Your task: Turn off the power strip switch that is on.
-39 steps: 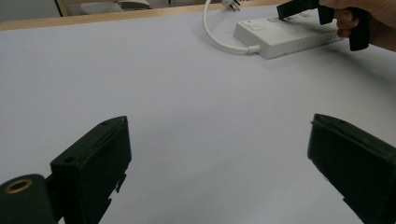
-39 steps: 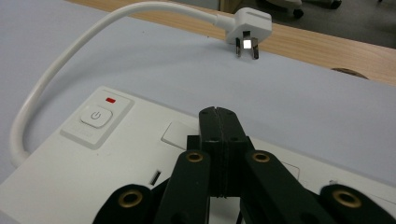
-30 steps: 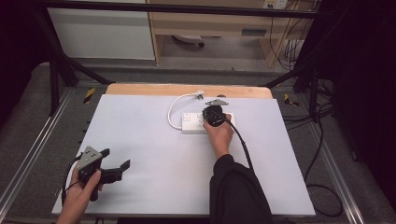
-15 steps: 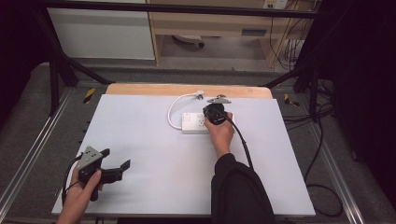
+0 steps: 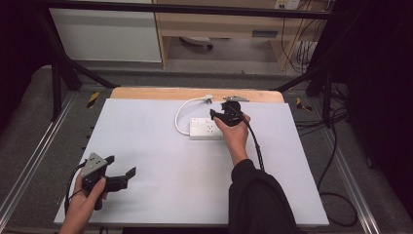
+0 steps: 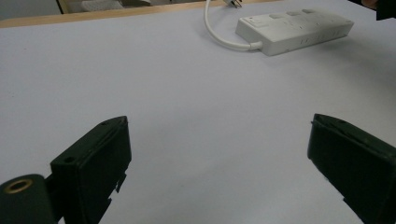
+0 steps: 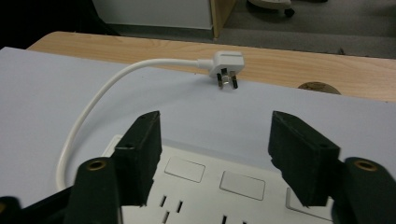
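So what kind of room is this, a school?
More likely a lab or workshop for recording tests. A dark metal frame surrounds the white table, loose cables run along the floor, and a power strip sits ready for the right gripper.

You are working under even overhead light: the white table top (image 5: 160, 146) is showing bright and flat while the surroundings beyond it are falling into darkness. Ahead of your left gripper (image 6: 217, 163) the power strip (image 6: 294, 28) is casting only a soft shadow. Close to each camera the black jaws are blurring slightly, and the plug (image 7: 226, 65) beyond your right gripper (image 7: 215, 154) is staying sharp
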The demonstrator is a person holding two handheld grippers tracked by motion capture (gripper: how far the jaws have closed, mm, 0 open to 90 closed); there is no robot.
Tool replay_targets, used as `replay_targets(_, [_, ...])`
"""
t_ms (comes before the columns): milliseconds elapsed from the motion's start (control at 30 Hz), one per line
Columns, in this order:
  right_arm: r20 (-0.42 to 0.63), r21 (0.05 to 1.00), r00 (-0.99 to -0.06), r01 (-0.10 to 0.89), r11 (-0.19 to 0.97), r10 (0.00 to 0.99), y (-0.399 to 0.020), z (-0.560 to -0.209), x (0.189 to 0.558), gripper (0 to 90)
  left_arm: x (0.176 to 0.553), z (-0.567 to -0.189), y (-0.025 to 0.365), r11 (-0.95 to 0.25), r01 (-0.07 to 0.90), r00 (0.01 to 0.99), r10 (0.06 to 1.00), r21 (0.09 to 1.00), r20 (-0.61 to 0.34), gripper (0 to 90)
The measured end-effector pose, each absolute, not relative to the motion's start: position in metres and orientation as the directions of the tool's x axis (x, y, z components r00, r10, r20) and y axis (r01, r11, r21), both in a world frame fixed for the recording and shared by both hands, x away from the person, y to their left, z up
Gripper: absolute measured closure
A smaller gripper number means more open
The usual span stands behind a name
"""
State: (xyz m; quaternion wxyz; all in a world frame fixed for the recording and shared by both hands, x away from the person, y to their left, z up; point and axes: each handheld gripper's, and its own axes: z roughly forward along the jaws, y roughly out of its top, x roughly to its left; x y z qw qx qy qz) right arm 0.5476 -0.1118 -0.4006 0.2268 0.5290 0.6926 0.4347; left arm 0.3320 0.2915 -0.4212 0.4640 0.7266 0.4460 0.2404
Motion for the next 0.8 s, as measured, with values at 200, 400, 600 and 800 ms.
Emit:
replay_targets(200, [0.145,0.836,-0.328,0.546,0.062,0.934,-0.119,-0.393,0.545,16.0,0.332,-0.422,0.291,-0.170,0.428,0.484,0.873,0.888,-0.066,6.0])
replay_targets(400, [0.153,0.843,-0.333,0.536,0.053,0.930,-0.126,-0.384,0.542,10.6,0.332,-0.422,0.291,-0.172,0.428,0.482,0.874,0.887,-0.063,6.0])
replay_targets(600, [0.135,0.838,-0.321,0.541,0.064,0.937,-0.130,-0.380,0.541,8.3,0.332,-0.422,0.292,-0.172,0.429,0.481,0.874,0.887,-0.063,6.0])
replay_targets(800, [0.091,0.829,-0.307,0.551,0.099,0.947,-0.135,-0.375,0.539,6.9,0.331,-0.422,0.292,-0.172,0.429,0.483,0.873,0.887,-0.064,6.0])
